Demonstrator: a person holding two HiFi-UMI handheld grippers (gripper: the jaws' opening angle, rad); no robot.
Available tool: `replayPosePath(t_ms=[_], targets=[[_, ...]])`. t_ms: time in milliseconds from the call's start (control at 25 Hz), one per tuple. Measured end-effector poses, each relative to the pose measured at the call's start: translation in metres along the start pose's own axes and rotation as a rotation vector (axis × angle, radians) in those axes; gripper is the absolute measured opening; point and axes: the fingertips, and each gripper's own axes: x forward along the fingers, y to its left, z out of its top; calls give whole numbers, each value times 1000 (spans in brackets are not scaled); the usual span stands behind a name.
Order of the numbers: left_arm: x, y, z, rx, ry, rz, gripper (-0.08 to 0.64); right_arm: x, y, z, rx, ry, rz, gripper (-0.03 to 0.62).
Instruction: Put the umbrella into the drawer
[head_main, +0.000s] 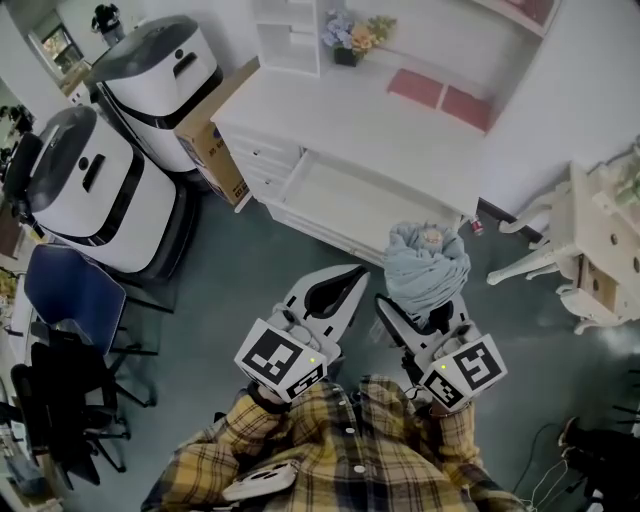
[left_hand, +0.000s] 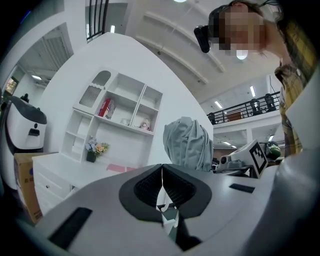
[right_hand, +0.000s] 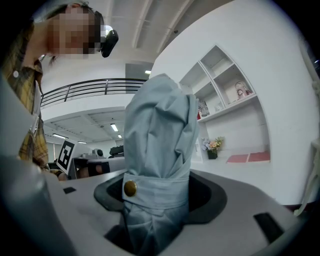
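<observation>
Grey-blue folded umbrella (head_main: 427, 268), strap buttoned, upright: we grip it in the right claw (right_hand: 158, 200), near but outside the open white drawer (head_main: 365, 203). Left claw (left_hand: 162, 186): we hold it closed, empty.

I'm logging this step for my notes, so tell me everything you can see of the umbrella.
The umbrella is folded, its pale grey-blue cloth bunched in creases and bound by a strap closed with a brass-coloured button. The right gripper clamps it near the strap, its top sticking out free. It is short of the open drawer, touching nothing else.
</observation>
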Motion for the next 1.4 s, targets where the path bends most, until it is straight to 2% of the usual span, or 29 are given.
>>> replayPosePath(t_ms=[440, 760, 1040, 1400], targets=[[10, 72, 13, -2, -11, -51, 20, 63, -21, 3, 43, 3, -70, 288], [11, 95, 16, -31, -17, -62, 20, 69, -29, 7, 53, 11, -126, 288], [39, 113, 7, -46, 9, -71, 20, 80, -65, 2, 79, 32, -155, 288], [109, 165, 13, -71, 28, -76, 20, 134, -122, 15, 116, 44, -126, 288]])
